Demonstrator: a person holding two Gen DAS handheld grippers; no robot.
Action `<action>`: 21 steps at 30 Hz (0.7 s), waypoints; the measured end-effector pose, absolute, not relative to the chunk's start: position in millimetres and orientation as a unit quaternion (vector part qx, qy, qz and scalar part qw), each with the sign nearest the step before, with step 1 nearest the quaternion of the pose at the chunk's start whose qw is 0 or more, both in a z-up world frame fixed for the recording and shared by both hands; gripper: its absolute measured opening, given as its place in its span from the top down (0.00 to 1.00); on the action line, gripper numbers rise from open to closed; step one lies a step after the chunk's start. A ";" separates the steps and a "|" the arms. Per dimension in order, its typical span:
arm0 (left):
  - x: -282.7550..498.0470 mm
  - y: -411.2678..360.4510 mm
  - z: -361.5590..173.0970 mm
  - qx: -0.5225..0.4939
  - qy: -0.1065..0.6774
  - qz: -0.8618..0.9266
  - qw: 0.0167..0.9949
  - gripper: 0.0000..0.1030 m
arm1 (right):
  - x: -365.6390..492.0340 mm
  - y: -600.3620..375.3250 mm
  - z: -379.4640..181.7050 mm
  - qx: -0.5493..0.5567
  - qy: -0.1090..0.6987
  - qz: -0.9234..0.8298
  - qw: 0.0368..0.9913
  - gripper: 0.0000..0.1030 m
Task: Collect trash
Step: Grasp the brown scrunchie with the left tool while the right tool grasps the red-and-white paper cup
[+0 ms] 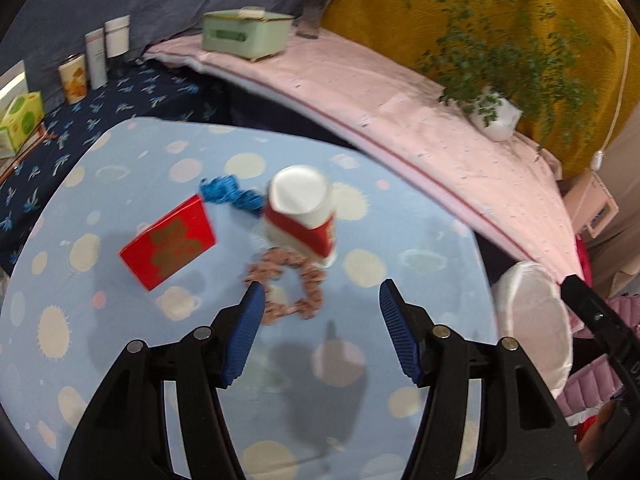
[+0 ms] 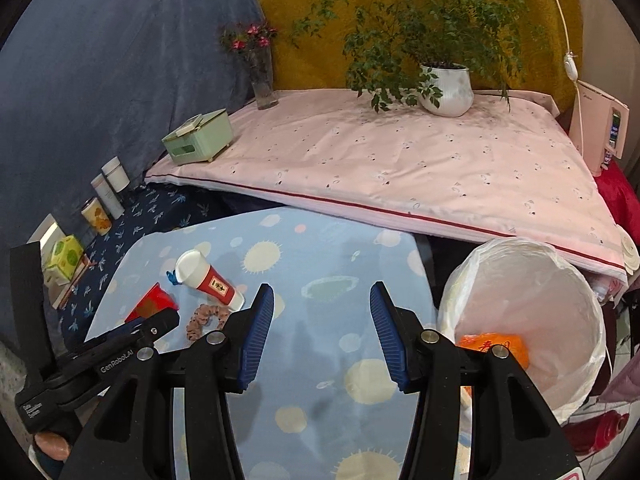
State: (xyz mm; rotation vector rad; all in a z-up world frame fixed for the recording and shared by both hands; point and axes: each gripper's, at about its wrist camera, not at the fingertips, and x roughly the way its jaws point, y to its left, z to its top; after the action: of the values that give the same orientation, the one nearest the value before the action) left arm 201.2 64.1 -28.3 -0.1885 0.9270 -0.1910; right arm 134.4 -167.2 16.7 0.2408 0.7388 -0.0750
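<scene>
At the bottom of the left wrist view the left tongs [image 1: 322, 300] stand open with nothing between the blue pads, poised over the blue spotted bench [image 1: 420, 216] just short of a brown scrunchie [image 1: 286, 286] at the frame's centre. Just beyond it lies a white bottle with a red label [image 1: 300, 216] on its side, touching or overlapping the scrunchie's far edge; to its left sit a red carton [image 1: 168, 242] and, behind that, a crumpled blue scrap [image 1: 228, 194]. In the right wrist view the right tongs [image 2: 322, 304] are likewise open and empty, hovering above bare bench at lower centre, with the left tool reaching in from the lower left toward that same cluster. At lower right stands a bin lined with a white bag [image 2: 520, 304], beside the bench edge, and 1 orange packet [image 2: 494, 346] already lies inside. So the collecting looks started but far from finished: 4 pieces appear left on the bench, none yet gripped. Farther off, in the upper half, a pink-covered surface carries a potted plant [image 2: 446, 90].
</scene>
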 end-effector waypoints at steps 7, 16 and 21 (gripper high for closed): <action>222.0 85.0 -67.2 -0.090 0.476 -0.066 0.872 0.45 | 154.2 -138.5 -10.6 0.109 0.387 -0.015 0.915 0.52; 247.9 79.2 -99.5 -0.079 0.502 -0.071 0.858 0.53 | 186.5 -112.9 -39.2 0.099 0.416 0.000 0.904 0.52; 255.6 76.3 -108.3 -0.078 0.515 -0.088 0.849 0.83 | 201.4 -101.1 -48.7 0.093 0.422 0.006 0.902 0.52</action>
State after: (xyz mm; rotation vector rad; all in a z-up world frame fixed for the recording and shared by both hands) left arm 255.6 76.3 -108.3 -0.1653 1.0845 -0.1860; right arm 201.4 -101.1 -48.7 0.1921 0.8737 0.0127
